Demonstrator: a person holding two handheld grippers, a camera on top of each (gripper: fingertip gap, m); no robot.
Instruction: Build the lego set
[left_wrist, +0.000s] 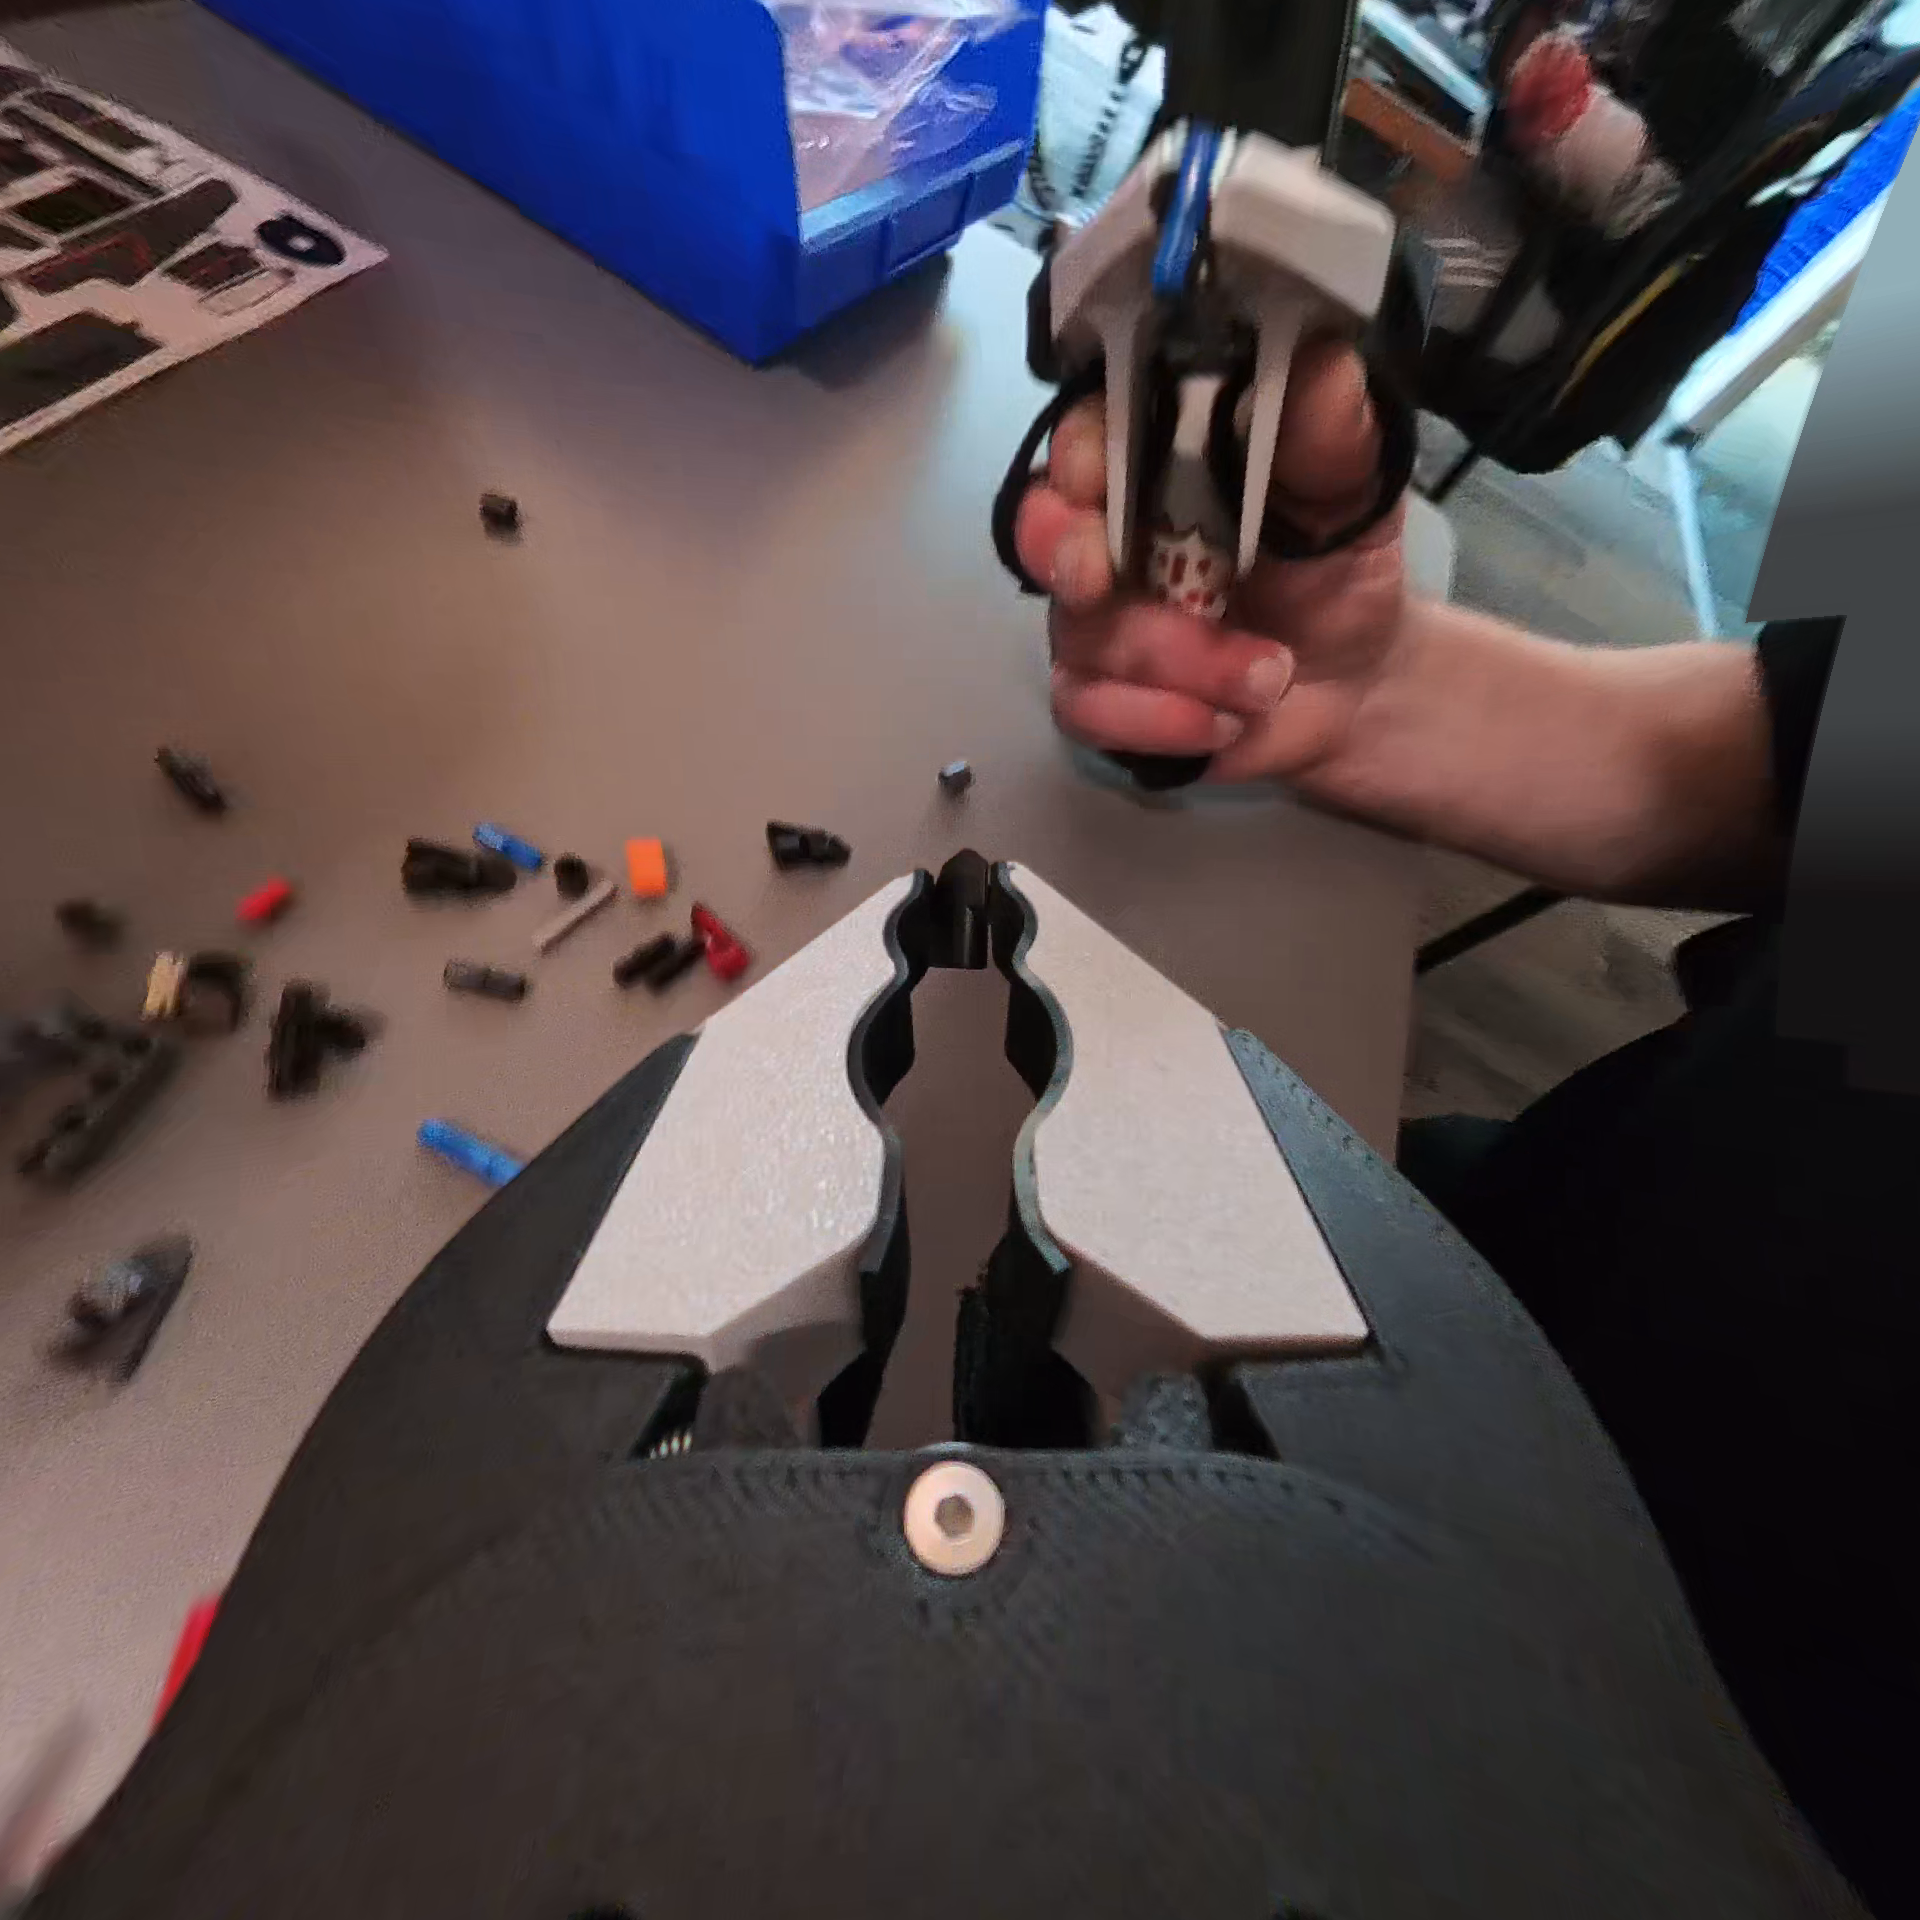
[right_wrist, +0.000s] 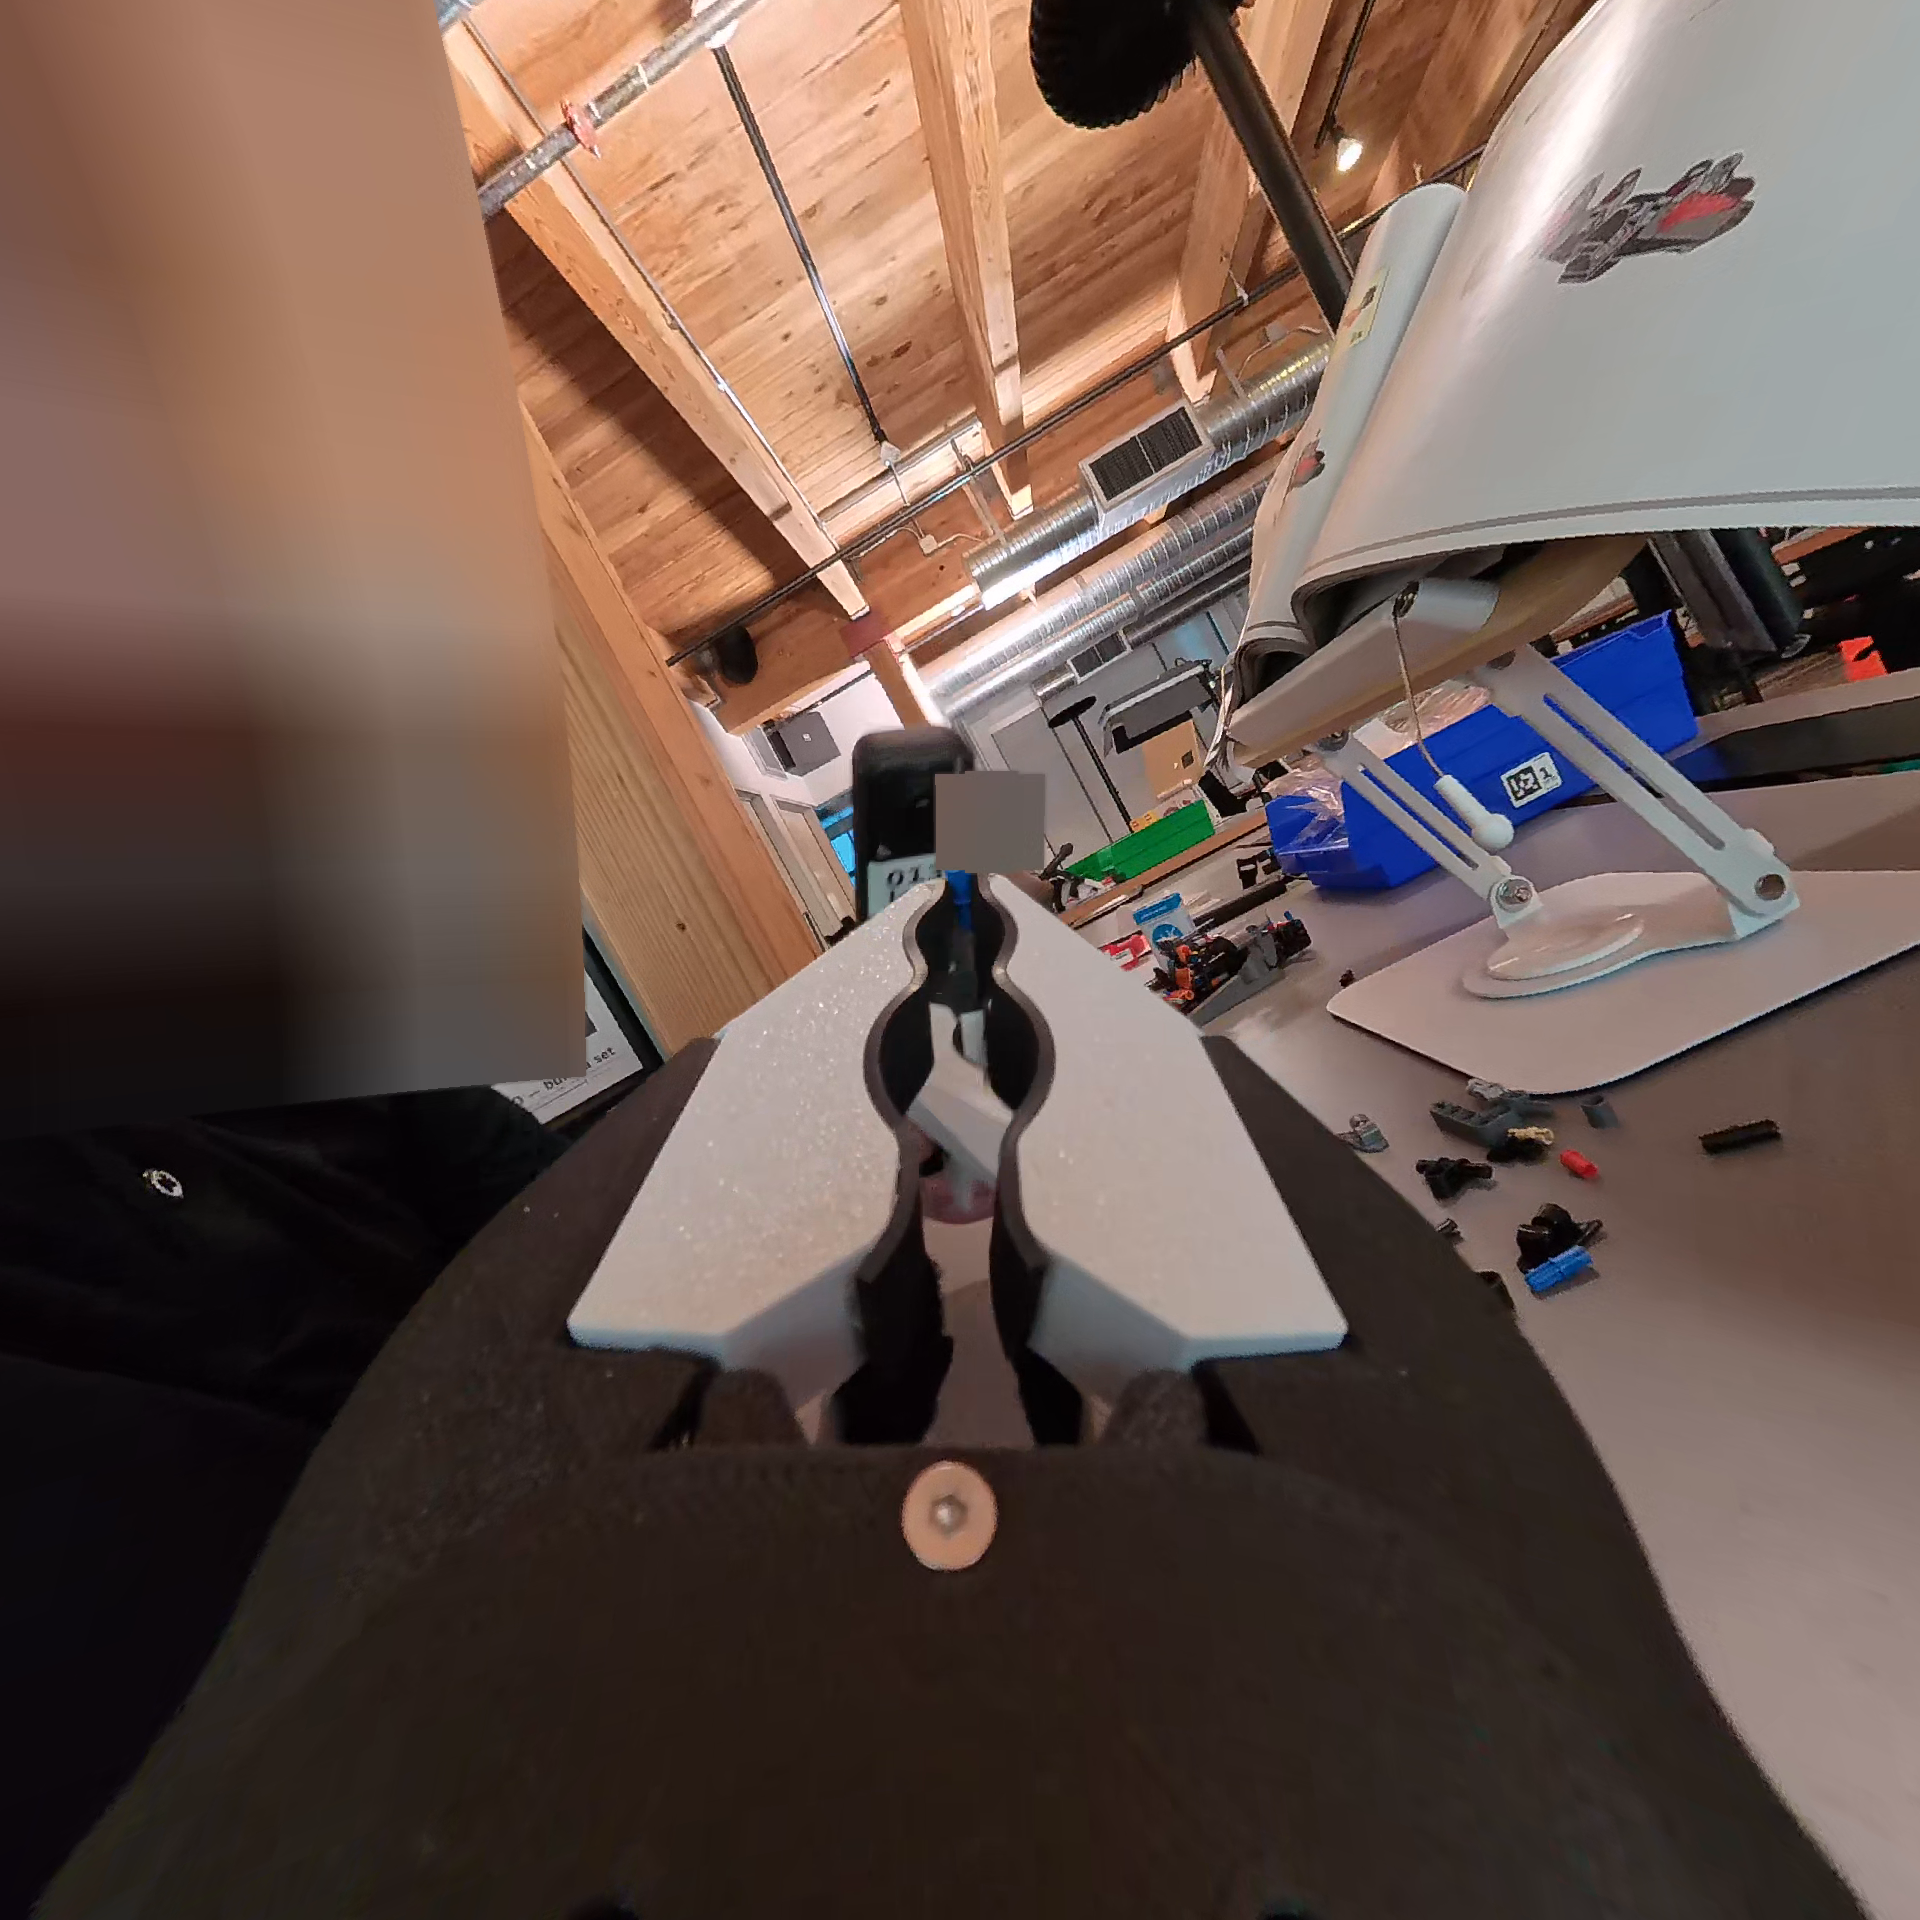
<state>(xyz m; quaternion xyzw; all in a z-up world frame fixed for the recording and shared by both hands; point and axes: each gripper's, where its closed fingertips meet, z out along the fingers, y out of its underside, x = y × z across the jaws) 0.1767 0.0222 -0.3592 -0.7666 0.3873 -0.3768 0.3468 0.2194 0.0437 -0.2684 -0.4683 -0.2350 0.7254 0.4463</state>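
A: Item one, the left gripper (left_wrist: 964, 883), white fingers in a black printed body?
B: Clenched on a small black plastic lego piece (left_wrist: 964, 914), pinched at the very fingertips, held above the grey tabletop (left_wrist: 727, 582).

A: Item two, the right gripper (right_wrist: 964, 904)?
B: Closed on a thin blue plastic lego pin (right_wrist: 964, 896) at the tips. In the left wrist view it sits toward the table's far right edge, pointing upward, held in a bare hand (left_wrist: 1195, 644); the pin (left_wrist: 1184, 223) shows between its white fingers.

A: Loose stock?
B: A scatter of small lego parts (left_wrist: 488, 935) on the left half of the tabletop, mostly black. Among them: an orange block (left_wrist: 646, 868), a red piece (left_wrist: 719, 940), a small red peg (left_wrist: 265, 899), and a blue pin (left_wrist: 468, 1151) just beside the left gripper's body. A lone black bit (left_wrist: 500, 511) lies apart, farther in.

A: Containers and paper?
B: A blue plastic bin (left_wrist: 623, 145) with a clear plastic bag (left_wrist: 894, 83) in it, at the far edge. A printed sticker sheet (left_wrist: 135, 249) at the far left corner.

A: Anything else in the right wrist view?
B: An open instruction booklet (right_wrist: 1621, 343) propped on a white stand (right_wrist: 1538, 862); a partly built dark model (right_wrist: 1226, 951) farther along the table.
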